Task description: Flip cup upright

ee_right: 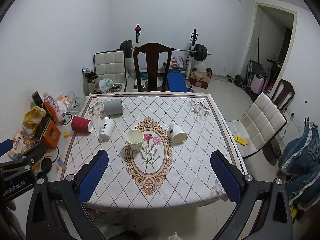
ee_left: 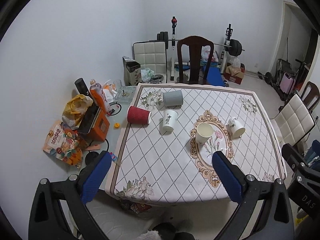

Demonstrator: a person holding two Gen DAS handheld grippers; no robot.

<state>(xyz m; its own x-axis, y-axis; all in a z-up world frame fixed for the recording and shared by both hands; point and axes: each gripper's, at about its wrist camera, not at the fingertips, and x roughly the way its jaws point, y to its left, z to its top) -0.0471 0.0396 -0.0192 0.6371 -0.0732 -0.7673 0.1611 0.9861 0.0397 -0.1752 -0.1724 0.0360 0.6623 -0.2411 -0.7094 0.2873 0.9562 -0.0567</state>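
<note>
Plain white walls (ee_right: 80, 30), pale tiled floor (ee_right: 230, 92). Dark wooden chair (ee_right: 152, 68) stood at the table's (ee_right: 180, 176) far side, barbell rack (ee_right: 164, 49) behind it, white padded chair (ee_right: 262, 124) right, open doorway (ee_right: 278, 40) beyond.

left gripper (ee_left: 162, 160) gapes above table (ee_left: 160, 180); floral cup (ee_left: 237, 127) lies sideways.

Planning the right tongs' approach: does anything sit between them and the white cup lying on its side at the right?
Nothing visible. The right tongs hang open over the near tablecloth; the tipped cup lies beyond, the upright cup left of that path.
</note>
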